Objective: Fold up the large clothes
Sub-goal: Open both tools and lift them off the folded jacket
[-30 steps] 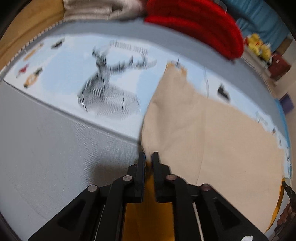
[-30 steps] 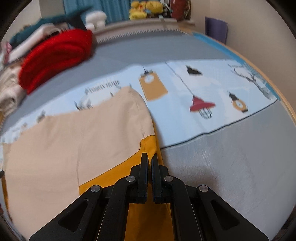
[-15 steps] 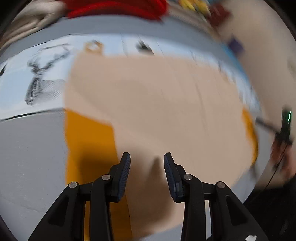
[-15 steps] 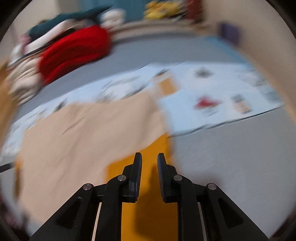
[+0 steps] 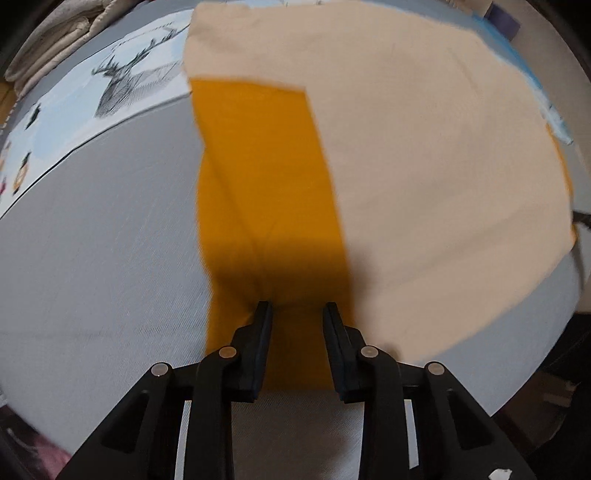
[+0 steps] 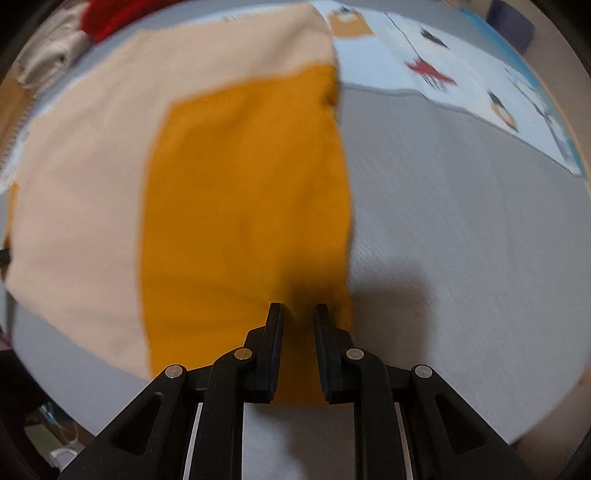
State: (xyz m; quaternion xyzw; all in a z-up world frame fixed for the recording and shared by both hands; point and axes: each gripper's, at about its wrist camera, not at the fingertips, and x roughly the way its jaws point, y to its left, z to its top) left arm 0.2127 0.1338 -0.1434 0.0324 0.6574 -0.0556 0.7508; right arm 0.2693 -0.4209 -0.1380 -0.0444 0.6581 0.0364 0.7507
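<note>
The left wrist view shows a deer picture (image 5: 138,83) at 10 o'clock on the blue printed sheet (image 5: 70,110). Only the right wrist view shows a red lamp picture (image 6: 430,72) at 1 o'clock and something red (image 6: 110,14) at 11 o'clock. The big cloth (image 5: 266,177), orange and cream, lies flat on the grey bed (image 5: 96,258). The left gripper (image 5: 297,308) is closing, its jaws a little apart above the orange strip. The right gripper (image 6: 298,308) has a small gap, holding nothing.

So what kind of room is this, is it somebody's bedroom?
Probably a bedroom, yes. The yellow and beige garment lies on what looks like a bed with a grey cover and a deer-print sheet, and folded clothes are piled at the far edge.
</note>
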